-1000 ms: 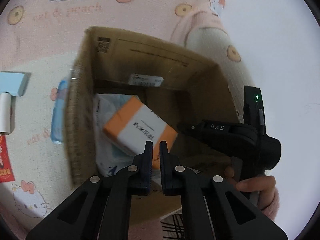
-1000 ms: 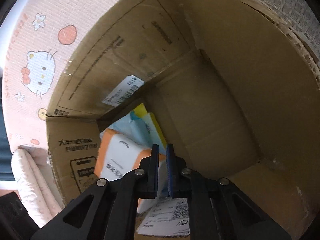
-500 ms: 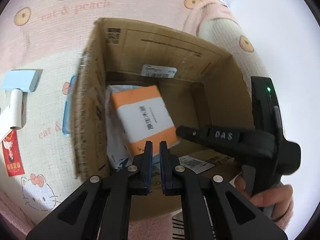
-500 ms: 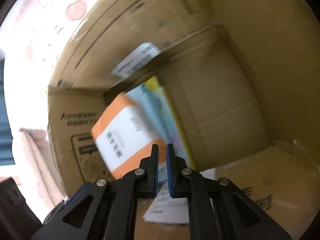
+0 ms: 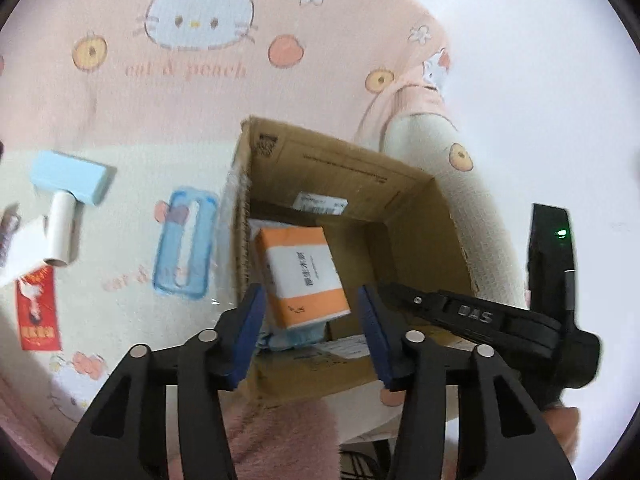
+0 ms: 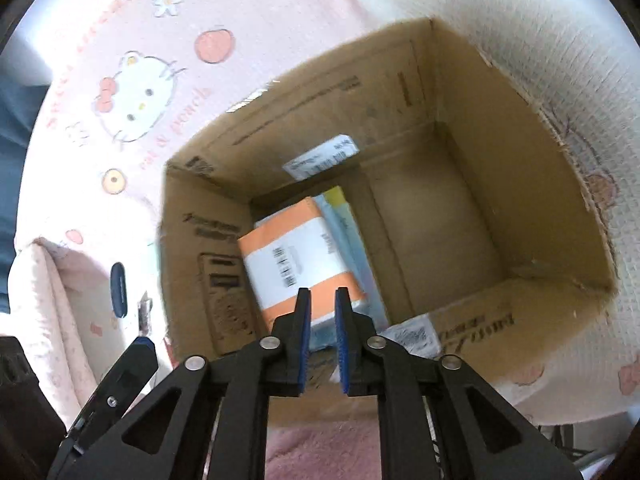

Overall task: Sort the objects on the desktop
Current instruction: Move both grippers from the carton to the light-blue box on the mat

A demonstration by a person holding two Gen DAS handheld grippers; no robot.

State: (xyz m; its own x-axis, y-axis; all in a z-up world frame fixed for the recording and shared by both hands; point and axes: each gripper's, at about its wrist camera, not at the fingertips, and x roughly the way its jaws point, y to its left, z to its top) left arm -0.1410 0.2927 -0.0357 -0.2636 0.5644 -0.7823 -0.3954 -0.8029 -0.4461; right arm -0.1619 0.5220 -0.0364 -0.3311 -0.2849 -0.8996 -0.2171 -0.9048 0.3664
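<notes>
- On the soft pink cartoon-print cloth point(image 5: 188, 92) stands an open corrugated cardboard box point(image 5: 404, 184); inside lies a glossy orange-and-white rectangular packet point(image 5: 304, 276)
- left gripper point(image 5: 312, 334) jaws opening, nothing between
- right gripper point(image 6: 320, 338) jaws opening, empty
- only the left view shows the clear blue case point(image 5: 186, 244)

My left camera looks steeply down from above the near rim of the cardboard box point(image 5: 400, 176), a little back, so it also sees the tabletop cover point(image 5: 120, 300) beside it. My right camera looks down more steeply and from nearer, into the box point(image 6: 520, 184). Both views share the box inside and the orange packet point(image 5: 300, 276) point(image 6: 296, 260).
</notes>
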